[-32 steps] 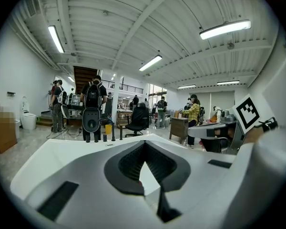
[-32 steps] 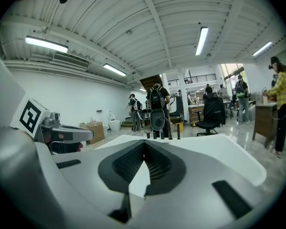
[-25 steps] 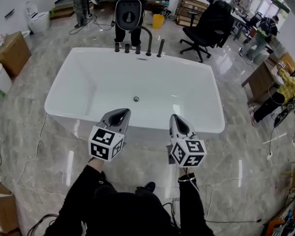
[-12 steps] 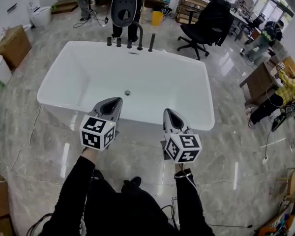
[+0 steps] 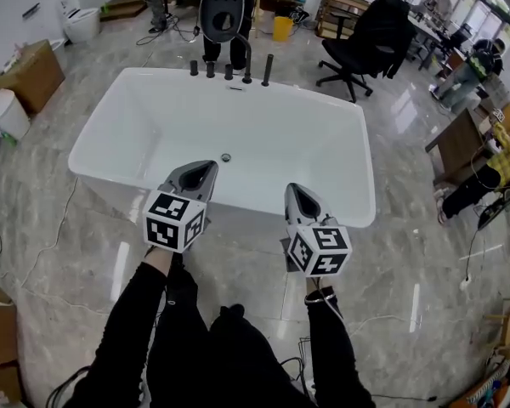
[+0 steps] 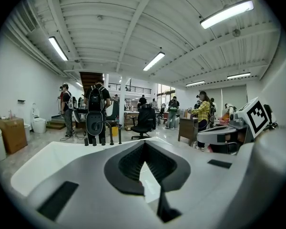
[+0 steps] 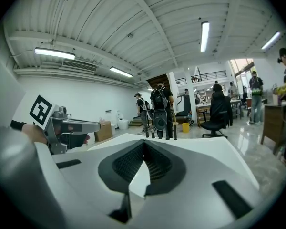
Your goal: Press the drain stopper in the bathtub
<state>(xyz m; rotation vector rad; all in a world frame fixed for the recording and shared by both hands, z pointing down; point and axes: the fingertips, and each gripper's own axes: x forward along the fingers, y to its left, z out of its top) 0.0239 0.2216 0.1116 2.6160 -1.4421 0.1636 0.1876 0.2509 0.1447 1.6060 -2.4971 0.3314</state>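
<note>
The white bathtub (image 5: 367,170) fills the middle of the head view, and its small round metal drain stopper (image 5: 225,157) lies on the tub floor. Black faucet fittings (image 5: 230,68) stand on the far rim. My left gripper (image 5: 206,167) hovers above the near rim, just short of the stopper, shut and holding nothing. To its right, my right gripper (image 5: 292,190) is also shut and holding nothing, level with the near rim. In the left gripper view the tub (image 6: 35,162) spreads out beyond the left gripper (image 6: 144,146). In the right gripper view the tub (image 7: 210,152) lies beyond the right gripper (image 7: 144,144).
A person with a backpack (image 5: 224,11) stands behind the faucets. A black office chair (image 5: 365,36) is at the back right, a cardboard box (image 5: 30,75) and a toilet (image 5: 78,22) at the left. Cables (image 5: 55,228) trail over the marble floor, and wooden furniture (image 5: 459,143) stands at the right.
The head view has shifted slightly, so the tub sits a little differently in frame. Both grippers stay shut at the near rim, the left one now slightly closer to the stopper.
</note>
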